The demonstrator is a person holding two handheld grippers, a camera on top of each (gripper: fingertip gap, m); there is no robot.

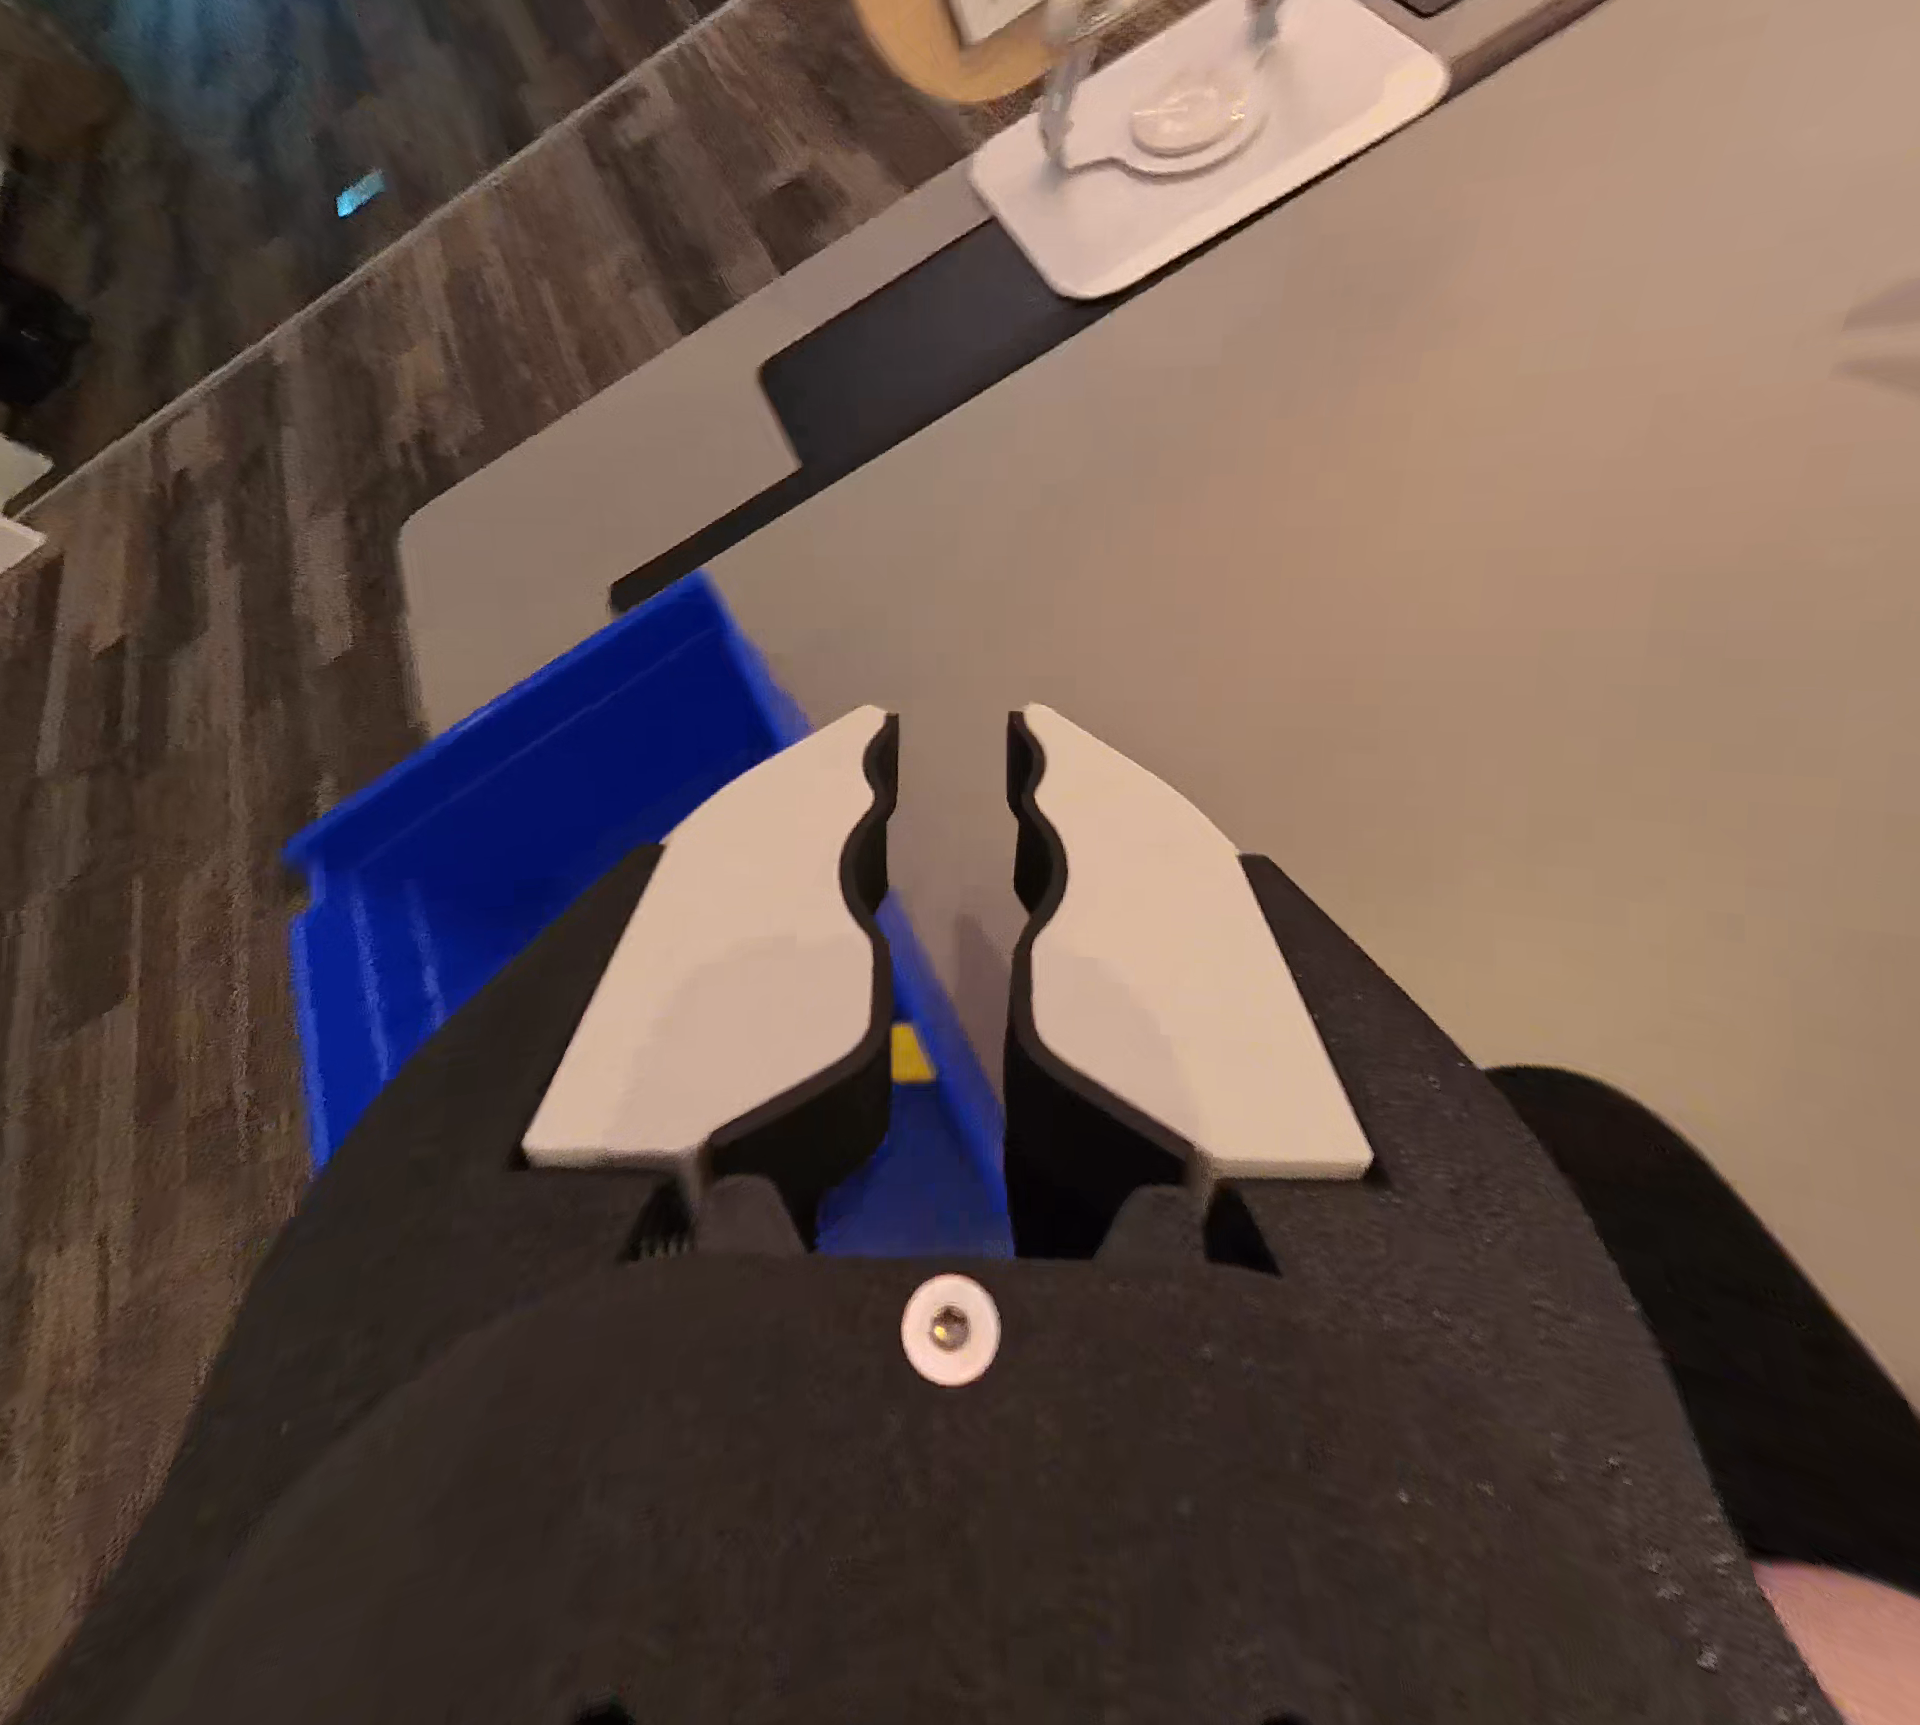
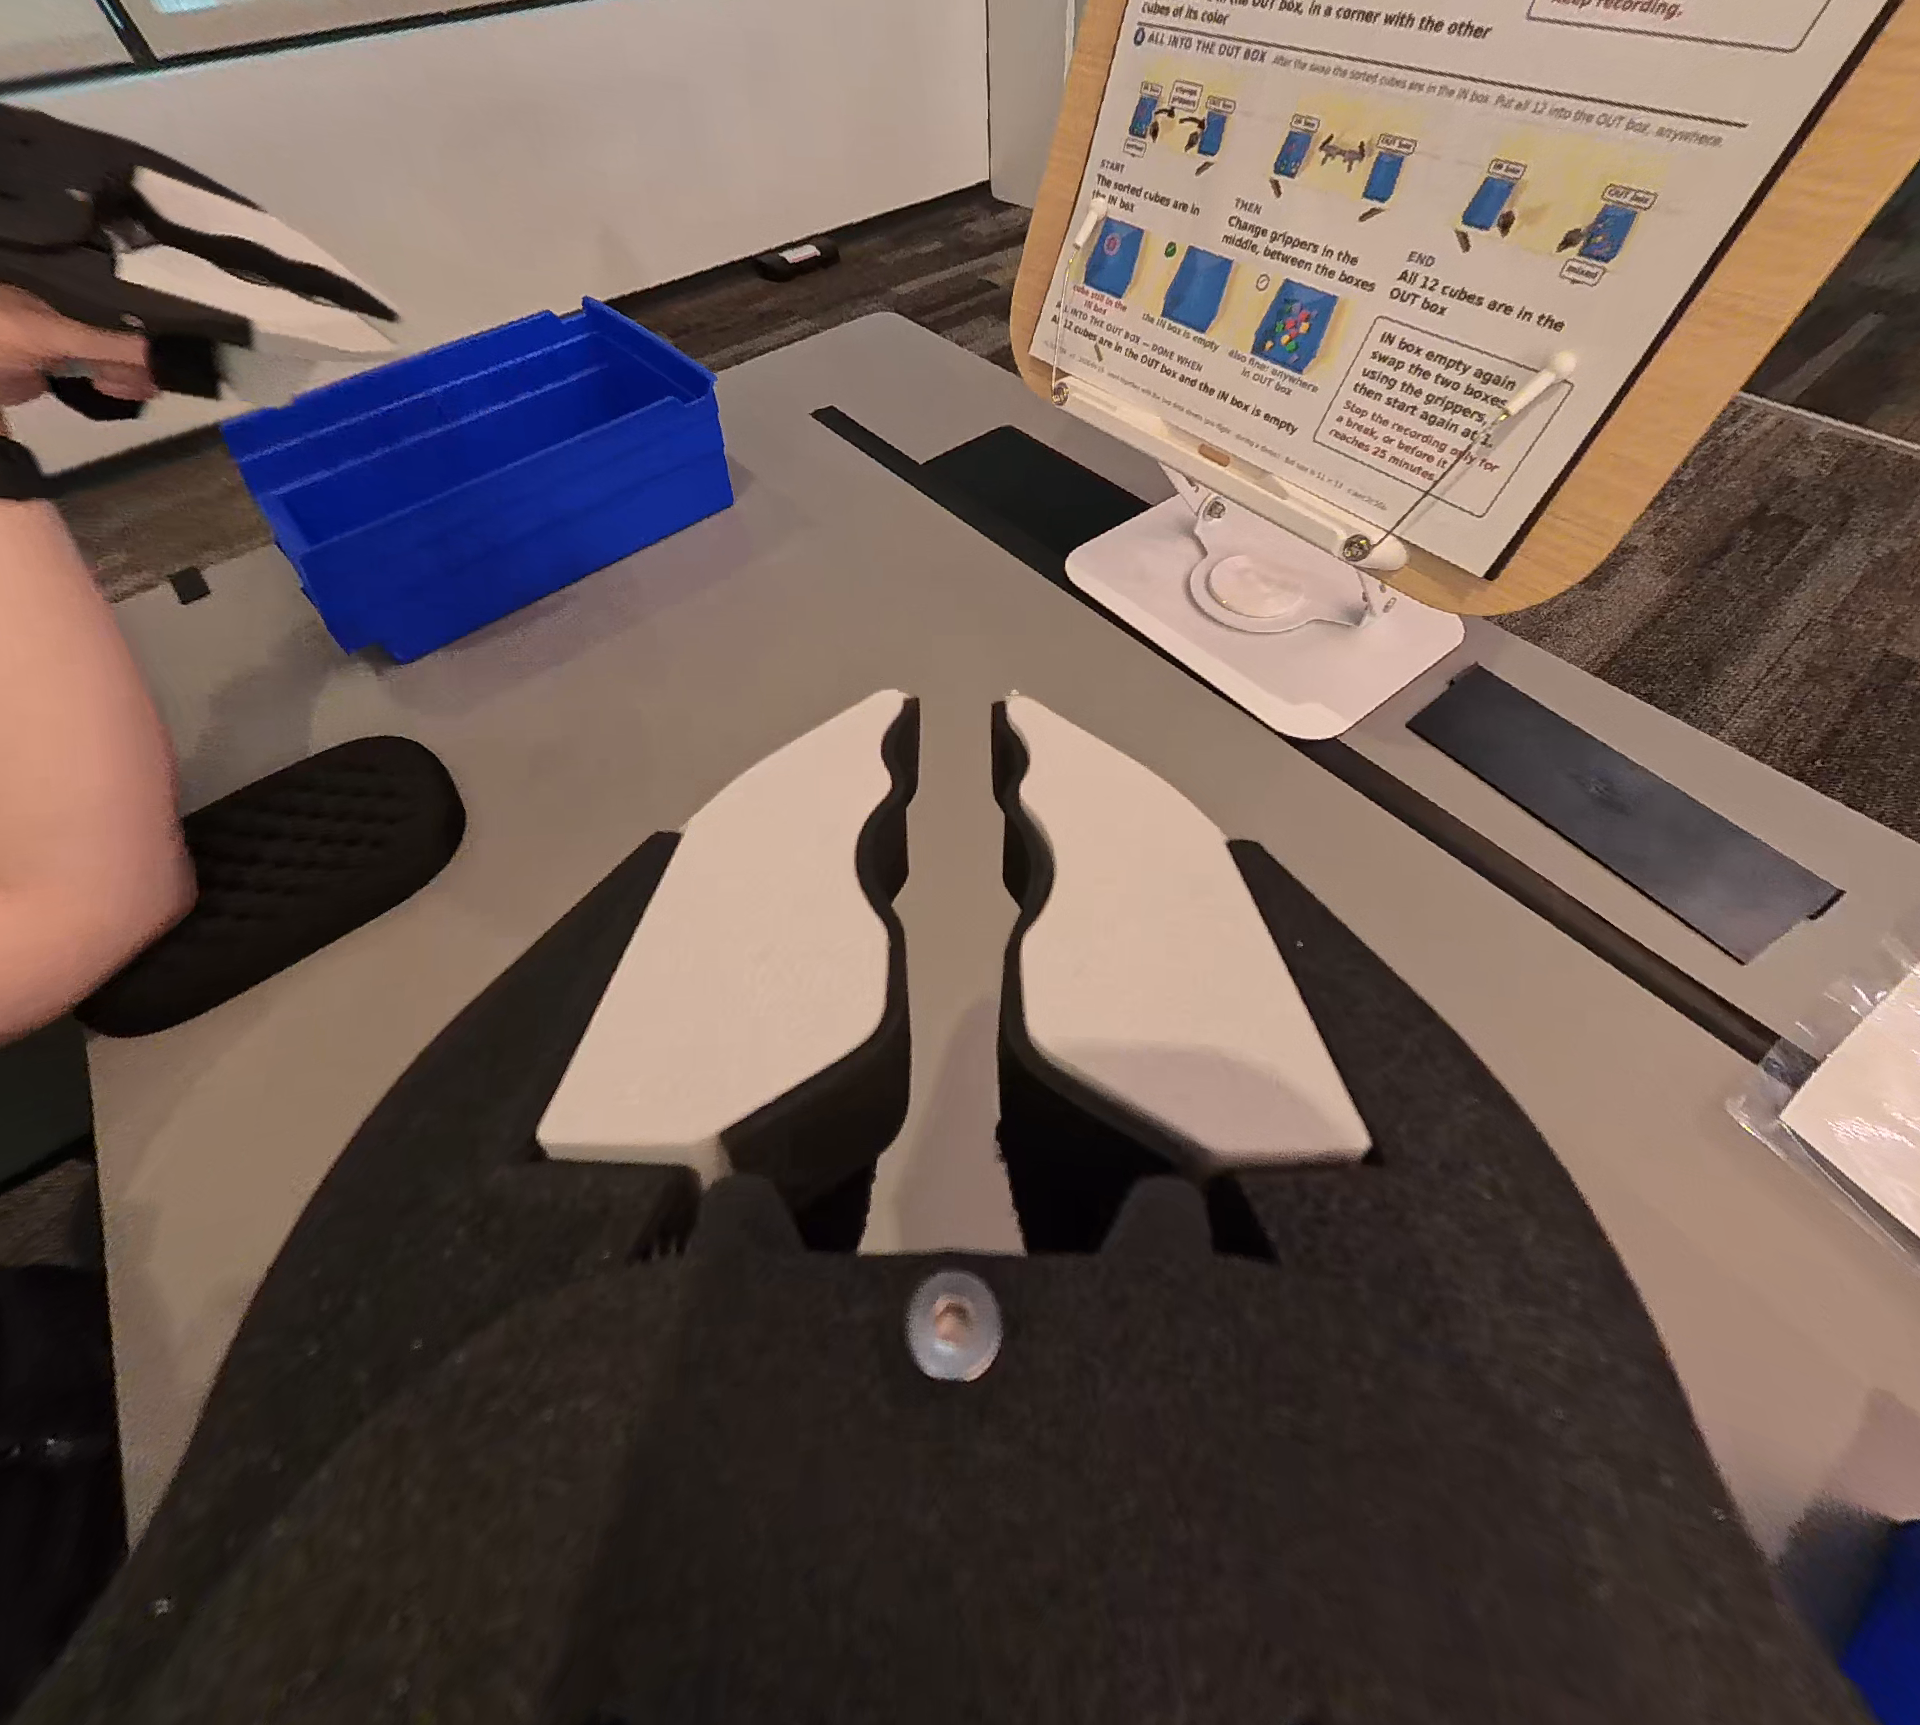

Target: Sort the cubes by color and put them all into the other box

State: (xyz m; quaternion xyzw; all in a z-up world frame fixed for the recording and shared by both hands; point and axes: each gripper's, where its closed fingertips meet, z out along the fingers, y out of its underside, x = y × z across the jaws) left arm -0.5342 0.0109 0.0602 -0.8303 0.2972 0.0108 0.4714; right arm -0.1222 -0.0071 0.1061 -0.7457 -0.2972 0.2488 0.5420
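While my left gripper (image 1: 951, 725) hangs tilted over the grey table (image 1: 1403, 636), its fingers a narrow gap apart and holding nothing, I see the blue box (image 1: 499, 854) below and left of it, a yellow cube (image 1: 912, 1052) showing between the fingers. From the right wrist, my right gripper (image 2: 954, 707) is likewise slightly parted and empty; the glossy, ribbed blue box (image 2: 488, 480) sits at the table's far left, under the left gripper (image 2: 343, 314).

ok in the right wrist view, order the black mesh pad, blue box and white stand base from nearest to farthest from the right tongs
1. Black mesh pad: on the table, left of the right tongs.
2. White stand base: ahead and to the right; too close to the pad to rank firmly.
3. Blue box: far left of the table, clearly farthest.
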